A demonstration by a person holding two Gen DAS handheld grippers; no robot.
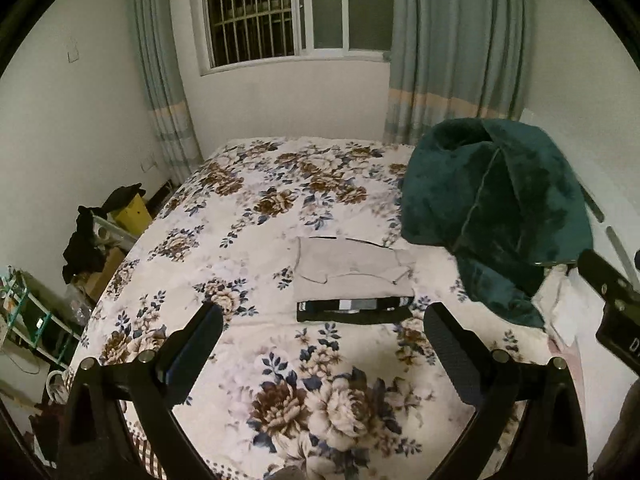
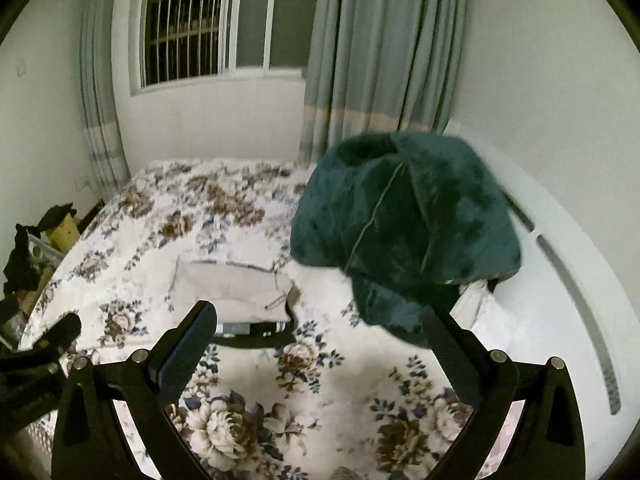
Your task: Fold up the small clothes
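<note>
A folded beige garment (image 1: 354, 270) lies flat on the floral bedspread (image 1: 248, 240), with a folded black garment with a patterned waistband (image 1: 354, 310) just in front of it. Both also show in the right wrist view: the beige one (image 2: 232, 288) and the black one (image 2: 256, 330). My left gripper (image 1: 322, 320) is open and empty, held above the bed just short of the black garment. My right gripper (image 2: 318, 322) is open and empty, to the right of the stack. The right gripper's body shows at the left wrist view's right edge (image 1: 612, 304).
A bunched dark green plush blanket (image 1: 496, 216) sits on the bed to the right of the clothes, also in the right wrist view (image 2: 404, 240). A white headboard (image 2: 560, 264) curves along the right. Shelves with clutter (image 1: 92, 248) stand left of the bed. Window and curtains are behind.
</note>
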